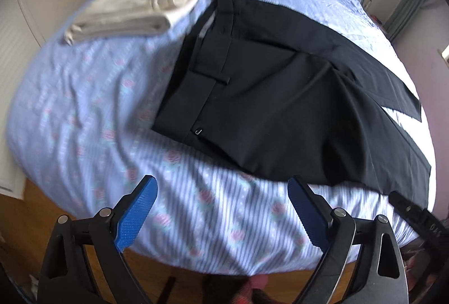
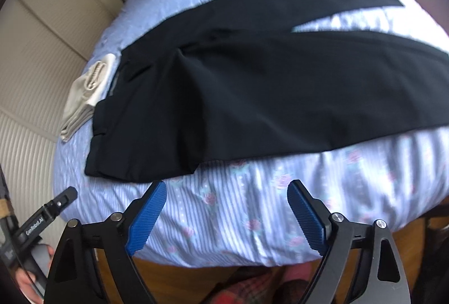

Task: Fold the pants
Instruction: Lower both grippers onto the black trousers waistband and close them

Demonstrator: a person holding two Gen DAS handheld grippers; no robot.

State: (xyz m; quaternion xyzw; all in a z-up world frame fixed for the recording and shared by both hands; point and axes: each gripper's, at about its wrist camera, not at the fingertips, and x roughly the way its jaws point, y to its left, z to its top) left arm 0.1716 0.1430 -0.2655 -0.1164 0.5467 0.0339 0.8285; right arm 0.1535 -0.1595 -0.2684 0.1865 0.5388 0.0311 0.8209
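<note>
Black pants (image 1: 266, 96) lie flat below the left gripper (image 1: 221, 208) and right gripper (image 2: 227, 208), both angled downward, wide apart, empty.

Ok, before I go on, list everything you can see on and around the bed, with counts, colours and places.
black dress pants: one, black, spread flat across the bed, legs apart
folded cream garment: one, cream, beside the pants' waistband
striped floral bedsheet: one, pale blue with pink roses, covering the bed
wooden floor: brown, below the bed edge
ribbed cupboard doors: cream, beside the bed
left gripper: one, black with blue pads, open, above the near bed edge
right gripper: one, same, open
</note>
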